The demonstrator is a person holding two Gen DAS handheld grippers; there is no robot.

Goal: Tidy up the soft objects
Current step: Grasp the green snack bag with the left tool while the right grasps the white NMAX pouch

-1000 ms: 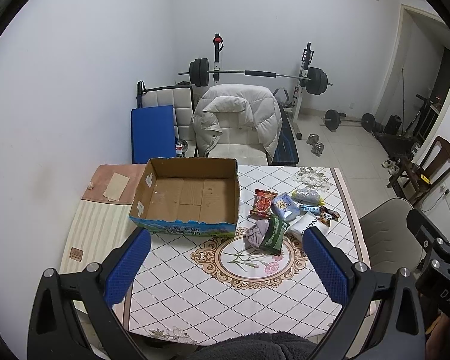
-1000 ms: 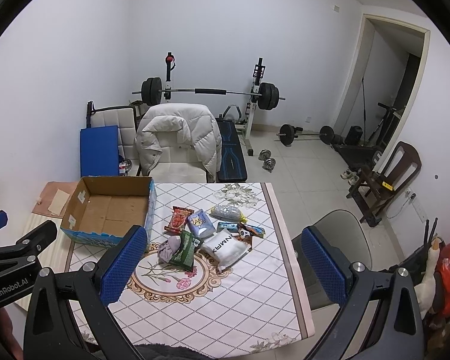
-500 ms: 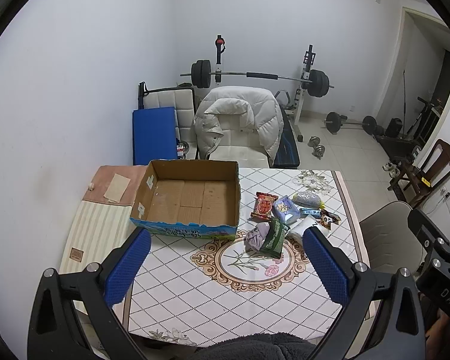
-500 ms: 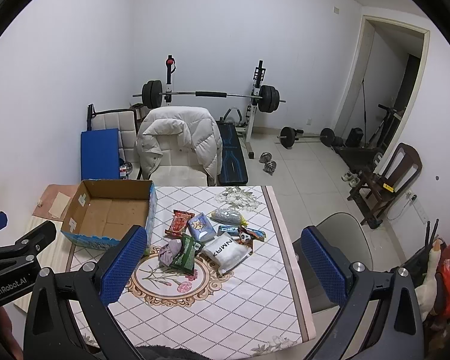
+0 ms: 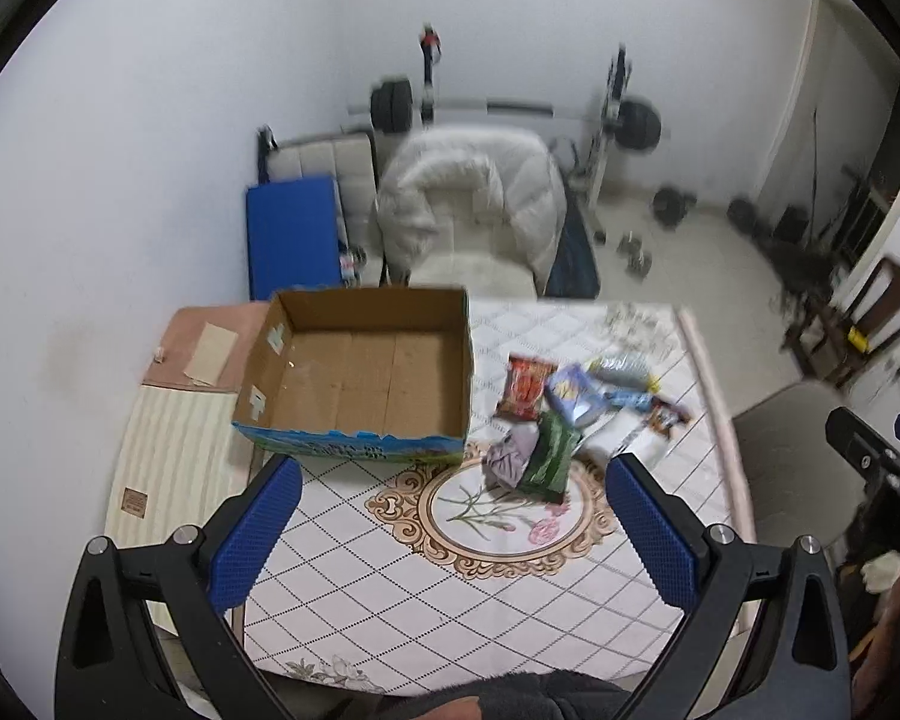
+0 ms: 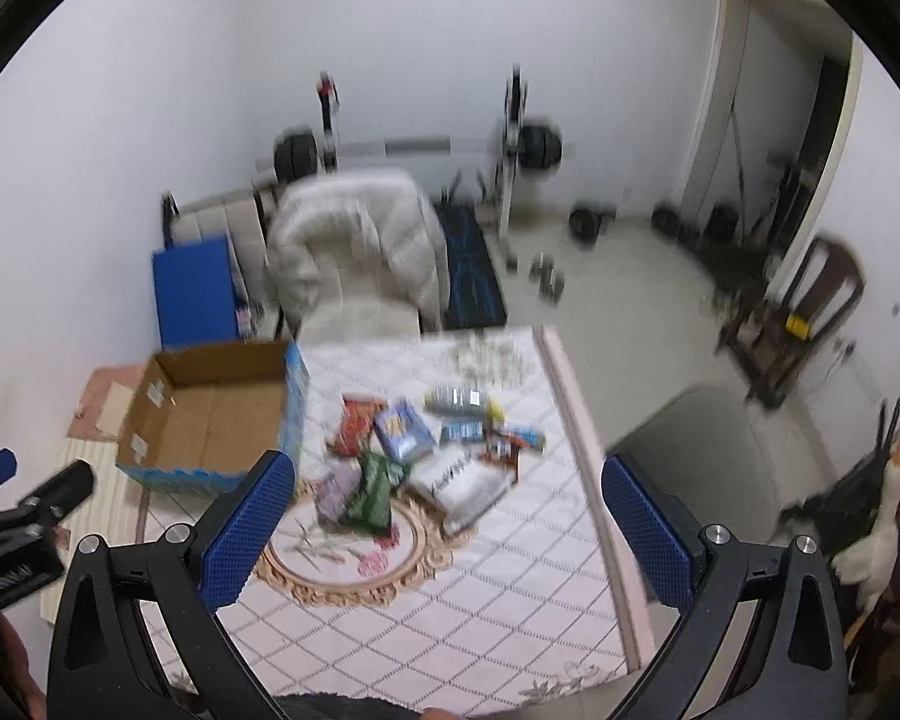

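Hovering above the desk (image 5: 450, 600), the left gripper (image 5: 450, 516) and right gripper (image 6: 444, 516) both hold their jaws spread wide, grasping nothing — the soft packets (image 5: 558, 414) lie heaped just beside the cardboard box (image 5: 360, 372), right of it.

Your left wrist cam sits high over the near edge of the table (image 5: 438, 594), looking down and forward, box (image 5: 366, 372) almost dead ahead. Your right wrist cam looks the same way from further right, so the box (image 6: 210, 414) slides left. Both are well back and share the table (image 6: 450, 600), snack pile (image 5: 570, 414) (image 6: 414, 456), and the gym gear behind.
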